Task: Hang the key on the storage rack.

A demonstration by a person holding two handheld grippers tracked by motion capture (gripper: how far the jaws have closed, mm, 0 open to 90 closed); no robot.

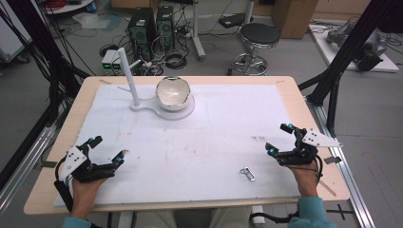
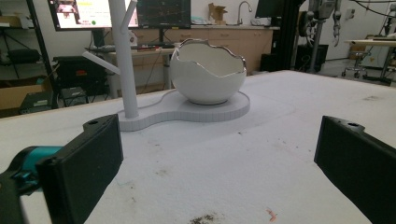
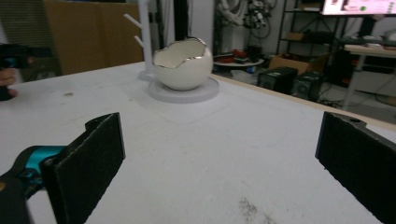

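Observation:
A white eggshell-shaped bowl with a silver rim (image 1: 173, 92) (image 2: 208, 72) (image 3: 182, 63) sits on a white stand base (image 1: 164, 111) (image 2: 187, 112) at the table's far middle, beside a white branched post (image 1: 129, 76) (image 2: 122, 56) (image 3: 145, 32). A small metal clip (image 1: 247, 173) lies on the white mat near the front right. My left gripper (image 1: 108, 149) (image 2: 217, 168) rests open at the front left with nothing between its jaws. My right gripper (image 1: 279, 137) (image 3: 219, 163) rests open at the front right, right of the clip, also holding nothing.
A white mat (image 1: 190, 142) covers the wooden table (image 1: 294, 90). Beyond the far edge stand computer towers (image 1: 149, 28), a stool (image 1: 256, 40) and cables on the floor. Black frame struts (image 1: 347, 52) rise at the right.

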